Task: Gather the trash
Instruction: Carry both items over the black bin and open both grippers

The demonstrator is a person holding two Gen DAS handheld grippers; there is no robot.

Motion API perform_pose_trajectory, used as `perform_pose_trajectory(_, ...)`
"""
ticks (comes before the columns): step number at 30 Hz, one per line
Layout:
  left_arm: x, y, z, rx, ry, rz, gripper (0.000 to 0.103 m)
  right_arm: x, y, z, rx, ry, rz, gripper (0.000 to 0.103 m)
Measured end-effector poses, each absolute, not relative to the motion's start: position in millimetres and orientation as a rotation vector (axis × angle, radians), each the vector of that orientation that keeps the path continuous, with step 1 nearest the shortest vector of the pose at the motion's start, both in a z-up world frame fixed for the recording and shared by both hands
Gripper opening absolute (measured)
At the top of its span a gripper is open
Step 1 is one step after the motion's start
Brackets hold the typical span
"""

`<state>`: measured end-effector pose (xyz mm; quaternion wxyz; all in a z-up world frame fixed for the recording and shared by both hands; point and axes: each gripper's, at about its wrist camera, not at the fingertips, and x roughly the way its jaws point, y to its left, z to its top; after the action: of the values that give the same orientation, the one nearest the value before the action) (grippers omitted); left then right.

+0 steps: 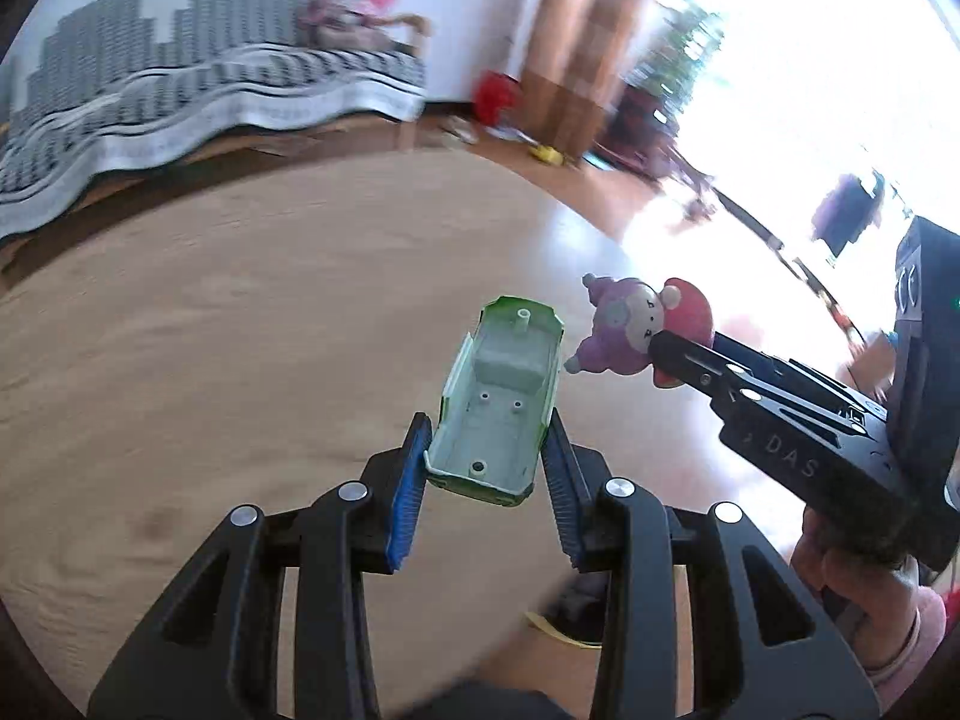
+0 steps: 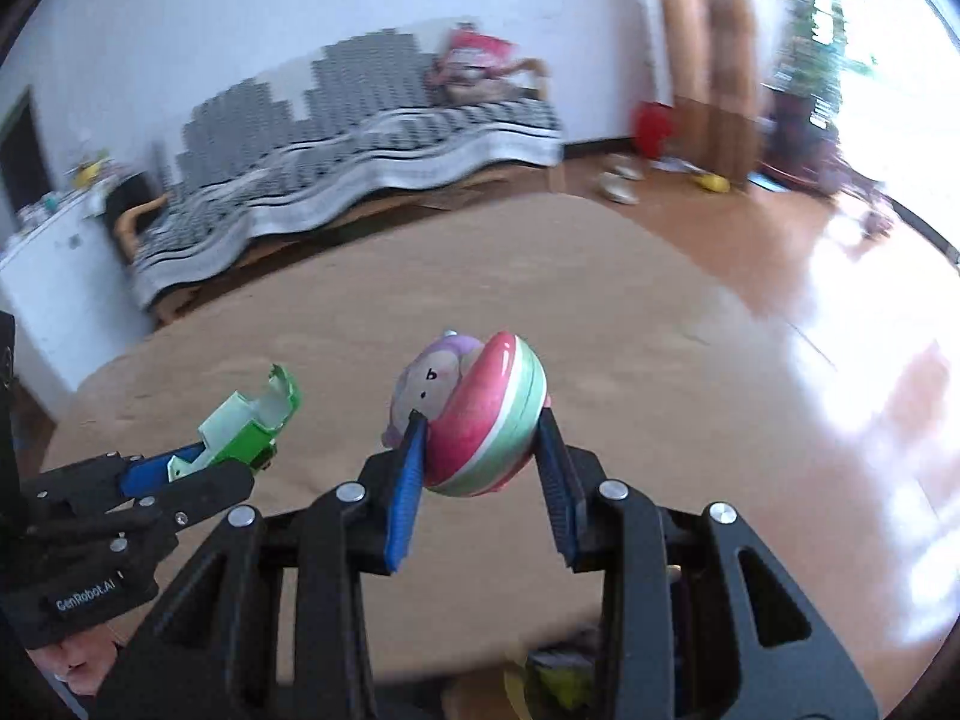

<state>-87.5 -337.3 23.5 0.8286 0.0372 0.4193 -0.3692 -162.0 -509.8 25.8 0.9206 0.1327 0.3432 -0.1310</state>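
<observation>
Two pieces of trash are up off the desk at once, one in each of my tongs, and that doubles what can slip.

From the left wrist: my left tongs (image 1: 489, 468) pinch only the near end of the green plastic shell (image 1: 501, 402), hollow side up, most of it sticking out past the blue pads (image 1: 410, 495). Any quick swing could lever it loose, I think. Just beside it, the right tongs carry the round toy figure (image 1: 636, 330); the two loads could knock together. Below is the brown desk (image 1: 210, 330), round-edged, with glare at its right edge.

From the right wrist: my right tongs (image 2: 480, 450) are clamped on the toy's curved red-and-green sides, which I judge could squirt out. Beyond the desk's far edge stand a striped sofa (image 2: 360, 162), white wall and bright wooden floor (image 2: 840, 300).
</observation>
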Motion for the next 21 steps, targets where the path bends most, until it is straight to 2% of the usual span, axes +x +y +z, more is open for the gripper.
perform_pose_trajectory(5, -157.7, -421.7, -16.7, 0.193, 0.948, -0.826, 0.036, -237.6, -574.9, -5.6, 0.319, 0.749, -0.399, 0.036)
perform_pose_trajectory(8, -193.2, -448.0, -56.0, 0.231, 1.034, -0.892, 0.036, -275.8, -604.5, -46.2, 0.382, 0.824, -0.45, 0.036)
perform_pose_trajectory(12, -220.0, -456.9, -105.3, 0.305, 1.106, -0.966, 0.036, -313.6, -626.7, -119.0, 0.537, 0.941, -0.473, 0.036)
perform_pose_trajectory(15, -210.9, -453.2, -128.8, 0.345, 1.173, -0.934, 0.036, -325.6, -630.2, -159.2, 0.655, 1.001, -0.452, 0.036)
perform_pose_trajectory(21, -207.9, -453.4, -132.1, 0.369, 1.167, -0.907, 0.036, -313.5, -633.1, -169.5, 0.698, 1.018, -0.441, 0.036)
